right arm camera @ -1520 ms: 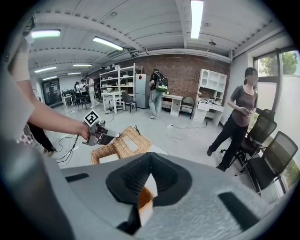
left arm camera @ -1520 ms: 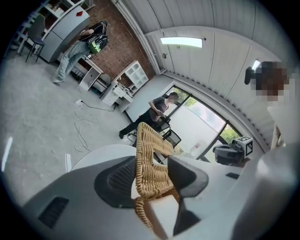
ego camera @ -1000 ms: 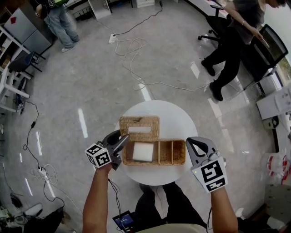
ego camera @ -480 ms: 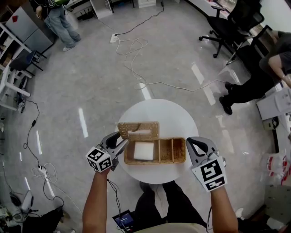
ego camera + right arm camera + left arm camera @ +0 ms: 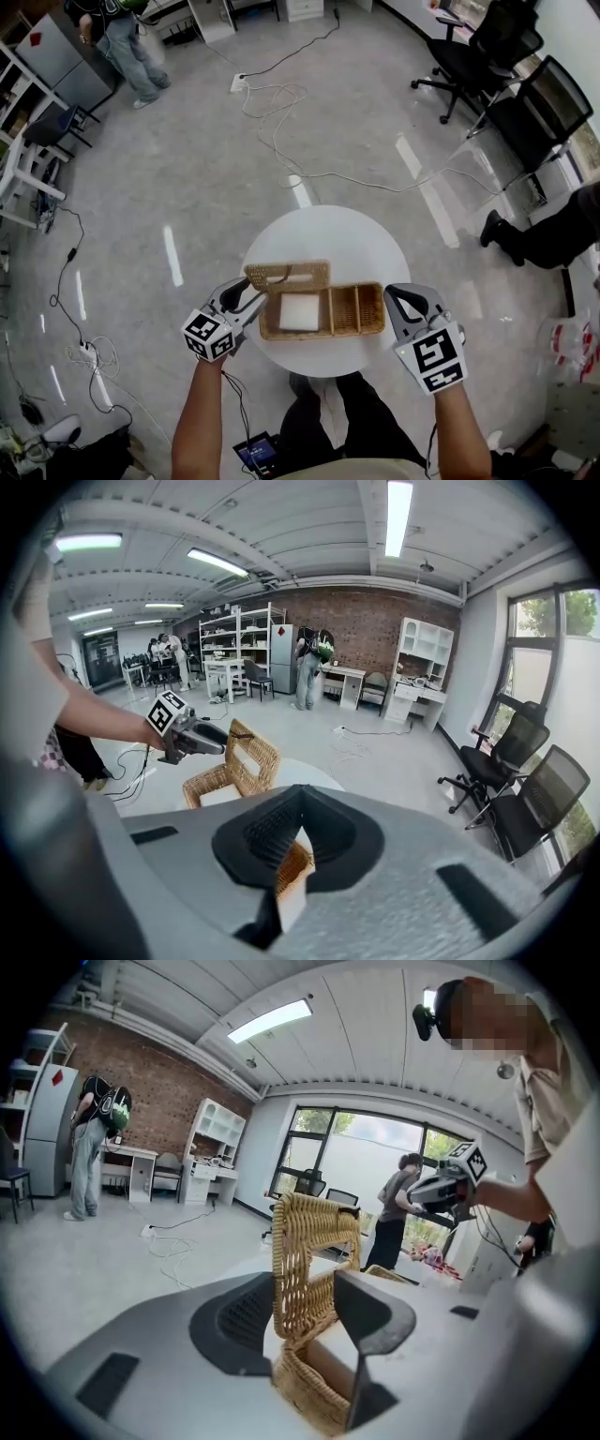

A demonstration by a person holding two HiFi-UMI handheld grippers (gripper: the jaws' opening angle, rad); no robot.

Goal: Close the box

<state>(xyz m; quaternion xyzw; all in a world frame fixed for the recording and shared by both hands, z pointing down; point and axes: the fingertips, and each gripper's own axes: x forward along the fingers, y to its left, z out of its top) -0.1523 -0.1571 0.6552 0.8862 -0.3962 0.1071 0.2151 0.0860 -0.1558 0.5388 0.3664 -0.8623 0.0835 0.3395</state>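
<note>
Between the jaws of your left hand-held gripper (image 5: 251,300) stands the near corner of the wicker lid (image 5: 288,275), pinched from both sides and raised roughly upright on its hinge along the far edge of the box (image 5: 323,336). The box itself lies on the round white counter (image 5: 366,244), stretching from just beside that gripper across to your right hand-held gripper (image 5: 394,298). The right one appears pressed onto the box's end wall, with wicker showing in the narrow gap between its jaws. Just past the left gripper's tips, under the lid, a white pad (image 5: 300,312) fills the nearest compartment. To close well, swing the lid in an arc about its hinge, toward yourself and down, instead of pushing it straight; wicker flexes, and a one-corner grip can twist it. Let the right gripper hold the box flat so it does not slide or tip. Near the bottom, ease off so your lower jaw is not trapped between lid and rim, then press the lid flush.
</note>
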